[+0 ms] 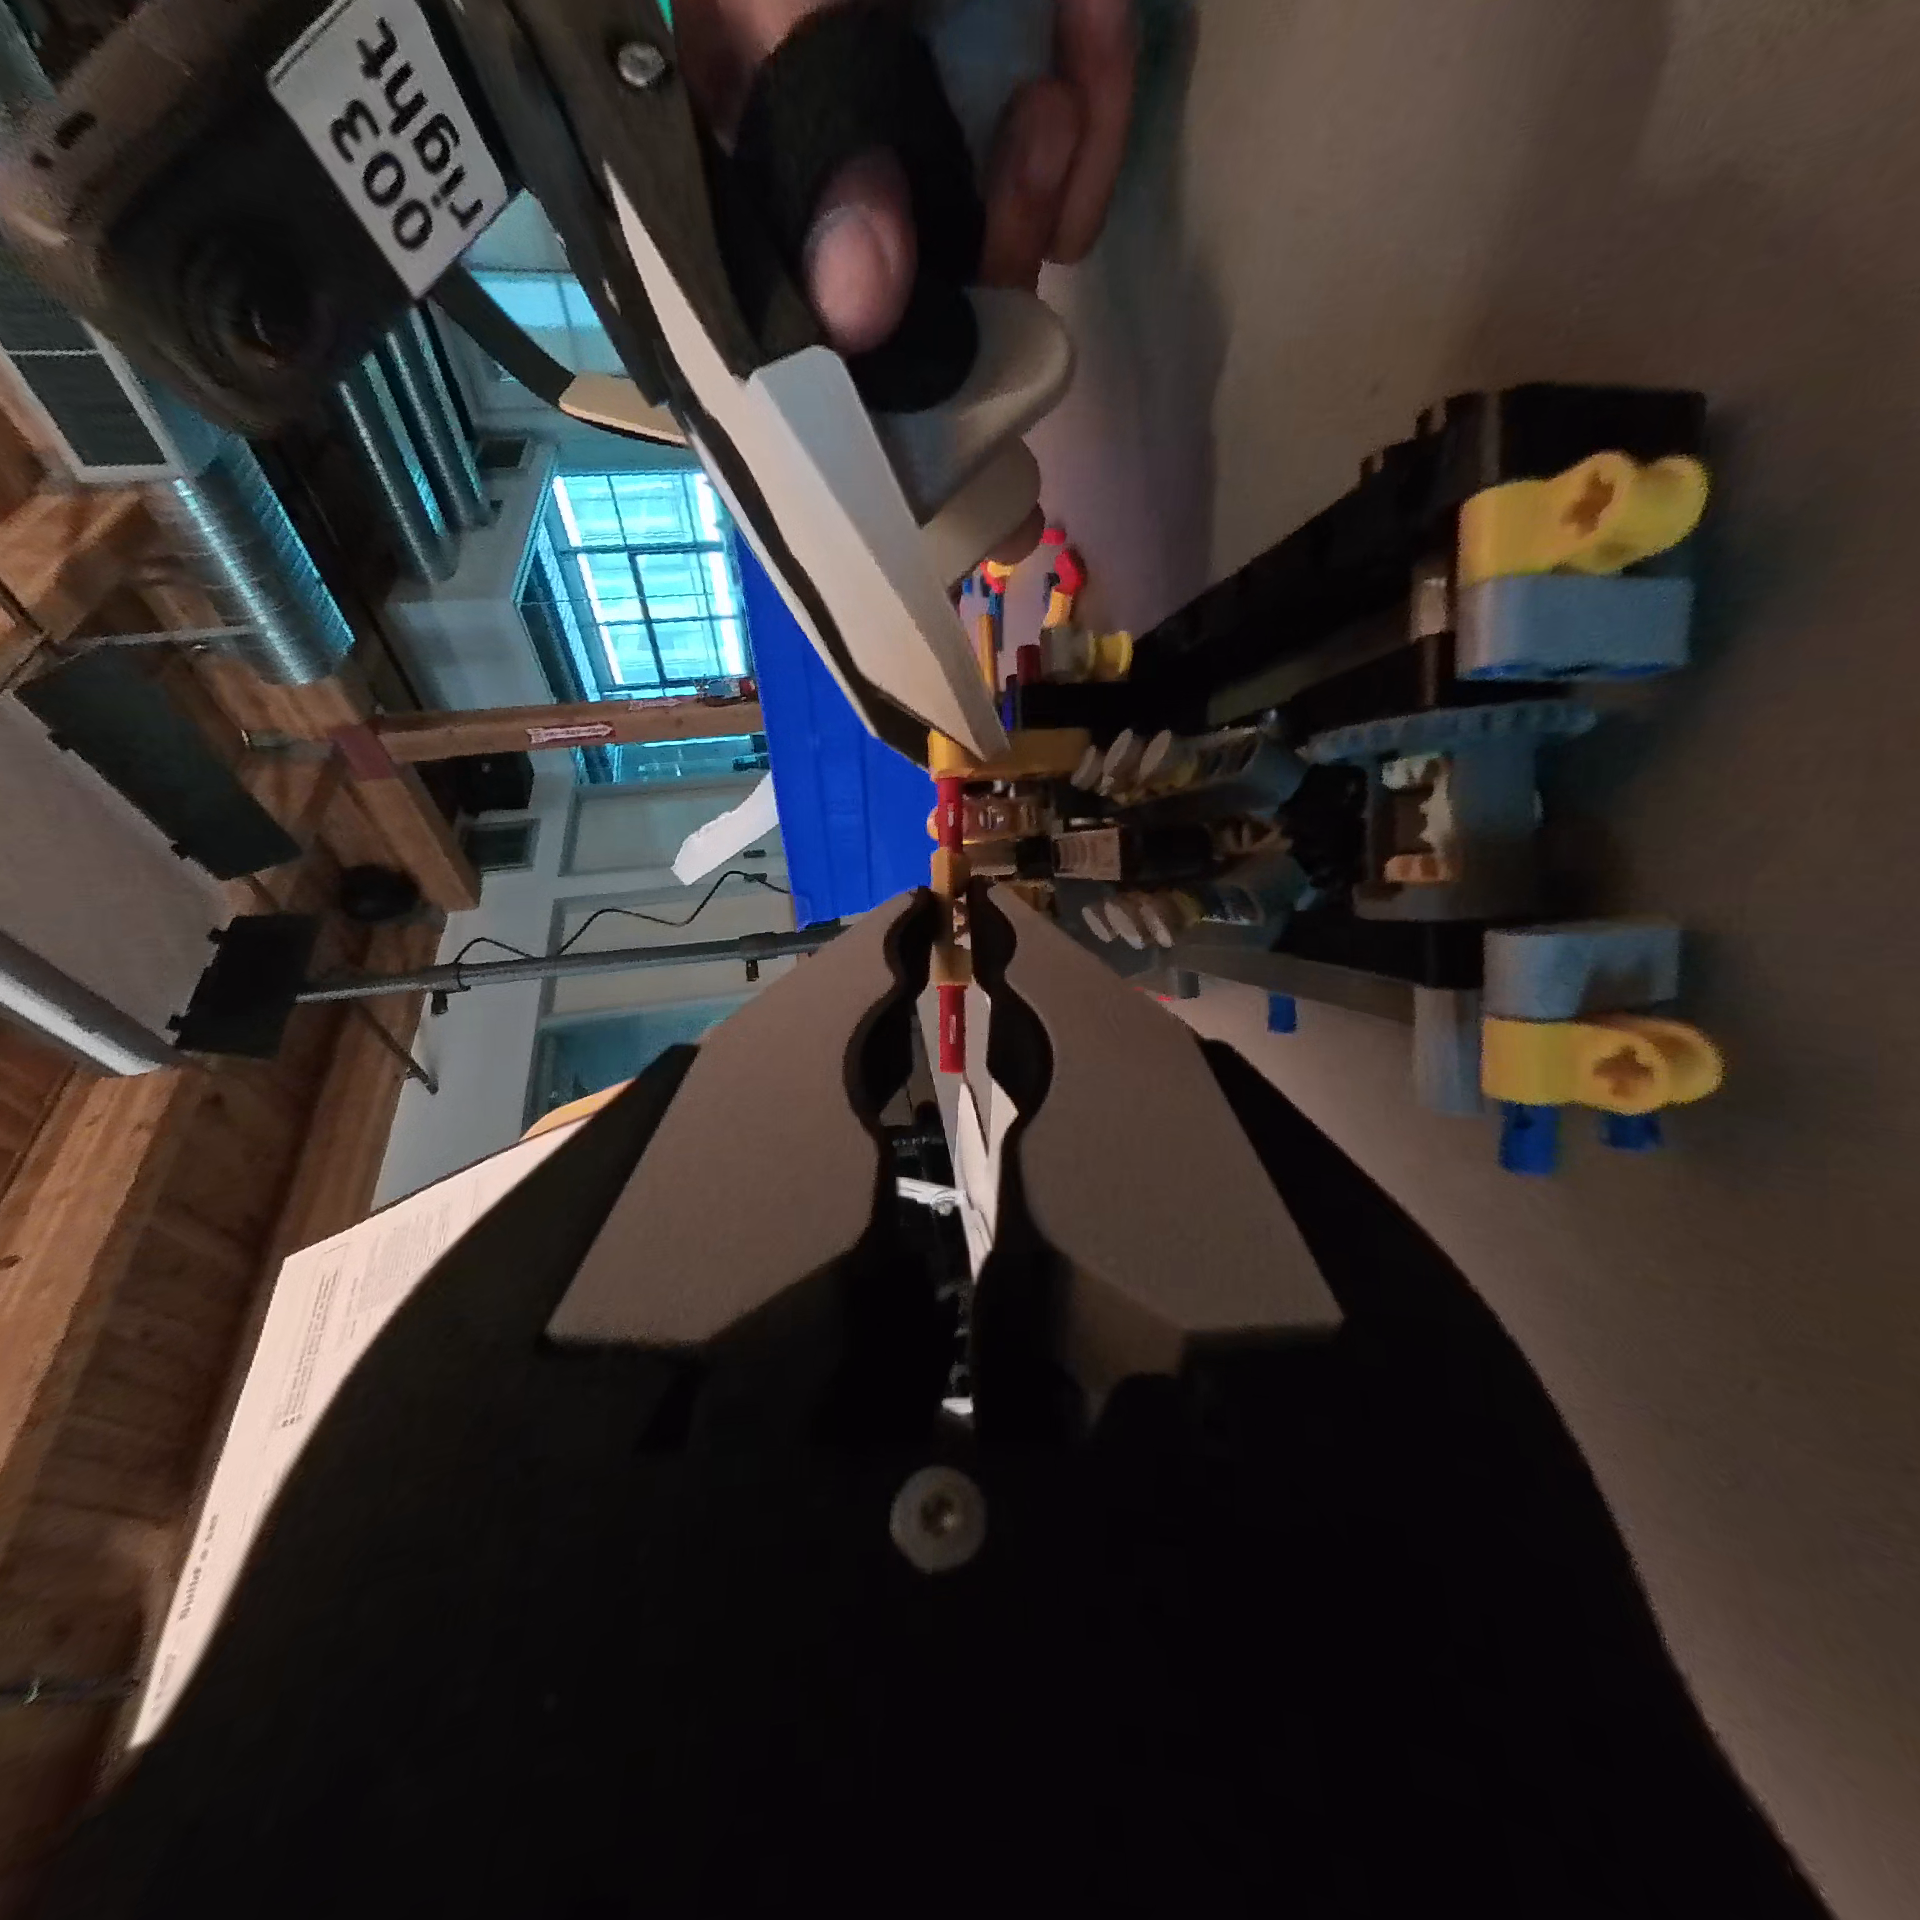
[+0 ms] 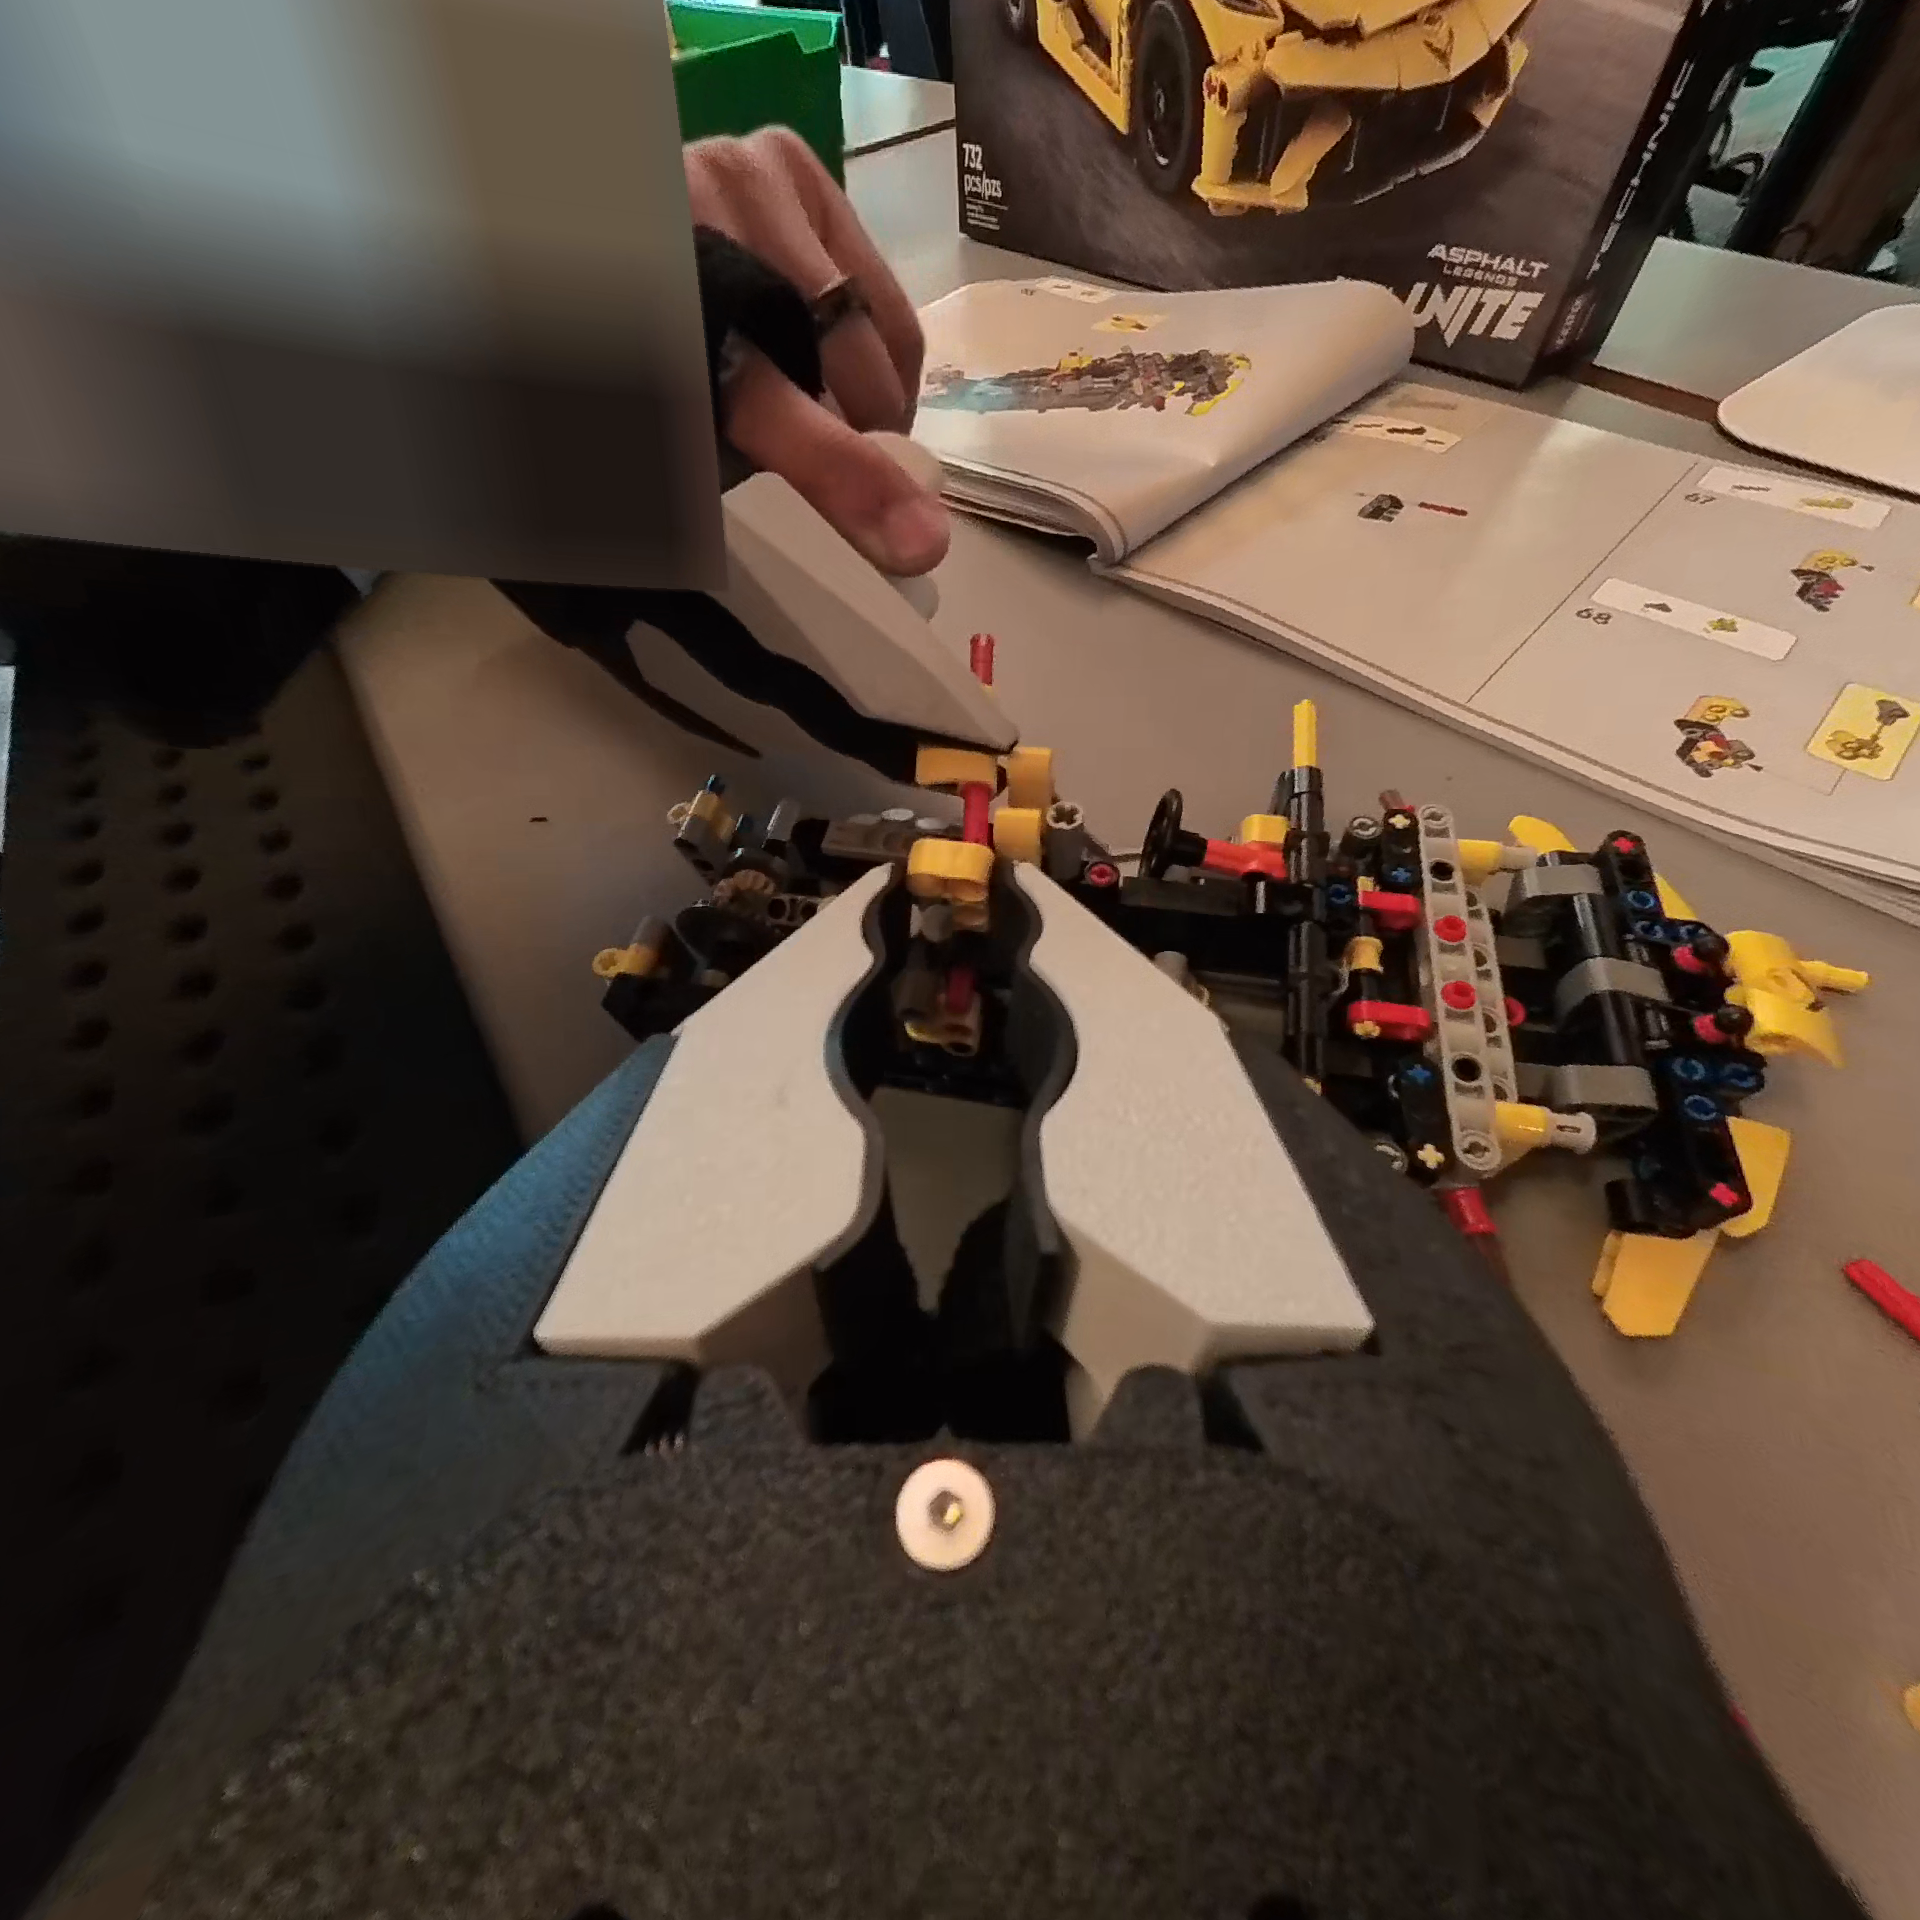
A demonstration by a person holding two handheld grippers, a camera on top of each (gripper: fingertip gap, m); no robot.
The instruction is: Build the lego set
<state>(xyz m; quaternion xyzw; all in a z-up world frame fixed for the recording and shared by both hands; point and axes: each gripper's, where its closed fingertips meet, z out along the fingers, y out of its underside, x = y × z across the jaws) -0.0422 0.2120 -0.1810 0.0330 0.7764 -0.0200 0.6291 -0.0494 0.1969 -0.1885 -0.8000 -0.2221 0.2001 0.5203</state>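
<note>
the left gripper is nearly closed, and its two grey tips pinch a small yellow piece that sits on a thin red rod. the right gripper is also nearly closed, and its tips squeeze another yellow piece on the same red rod, lower down. in the right wrist view the left gripper comes in from the upper left, and a hand with a ring and a black strap holds it.

the rod stands up out of the car frame, which is black with red, blue, grey and yellow bits. the frame lies flat on the grey table. a small black steering wheel sticks up from it, and yellow wing bits poke out at the far right end. a loose red piece lies on the table near that end.

behind the frame an open booklet lies flat, showing building steps. farther back stands the box, with a yellow car pictured on it. a green bin sits at the back, left of the box.
</note>
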